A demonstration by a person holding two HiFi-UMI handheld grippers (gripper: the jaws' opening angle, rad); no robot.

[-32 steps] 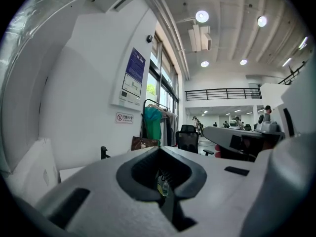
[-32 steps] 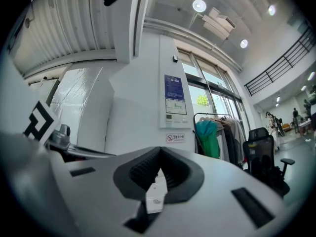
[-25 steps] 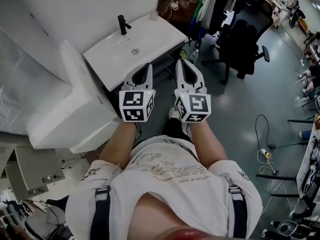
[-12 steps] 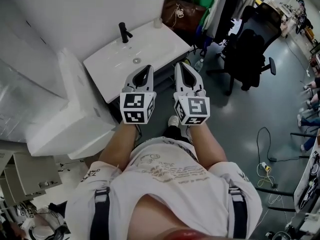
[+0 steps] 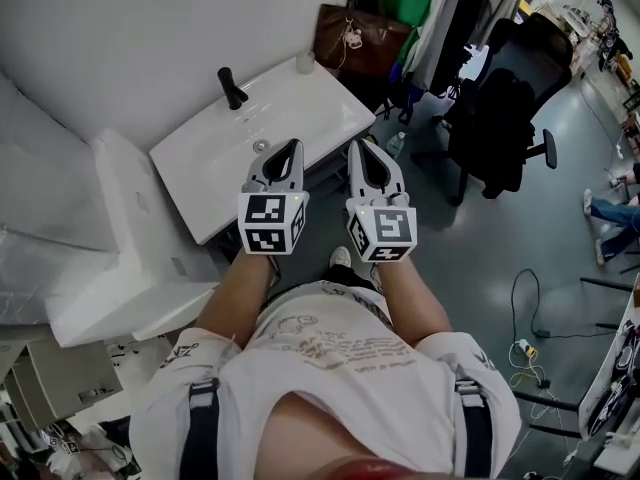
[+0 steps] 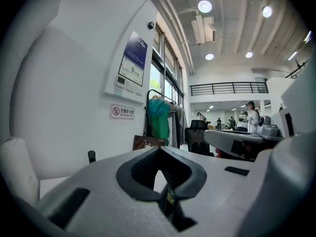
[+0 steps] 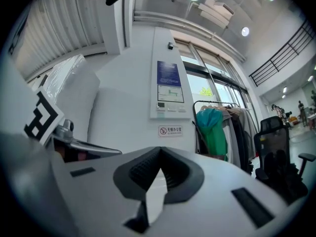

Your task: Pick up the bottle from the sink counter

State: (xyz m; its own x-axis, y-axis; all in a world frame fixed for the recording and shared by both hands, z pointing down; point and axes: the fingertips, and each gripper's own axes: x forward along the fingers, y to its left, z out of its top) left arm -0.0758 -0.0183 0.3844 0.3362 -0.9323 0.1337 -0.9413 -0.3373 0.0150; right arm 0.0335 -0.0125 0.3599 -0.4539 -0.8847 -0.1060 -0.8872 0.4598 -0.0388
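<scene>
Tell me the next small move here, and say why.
Probably move the right gripper forward over the counter toward the bottle at its far right corner, opening the jaws on the way. Both it and the left gripper are shut and empty, near the front edge, well short of the bottle.

Two grippers: left gripper (image 5: 290,150), right gripper (image 5: 361,148); two marker cubes: left cube (image 5: 272,223), right cube (image 5: 383,233); one white sink desk (image 5: 310,108); one black faucet (image 5: 232,88); one small pale bottle (image 5: 305,63) on the desk; one clear bottle (image 5: 397,145) on the floor; one brown bag (image 5: 360,30); one black office chair (image 5: 500,113); one no-smoking sign (image 6: 122,112).
</scene>
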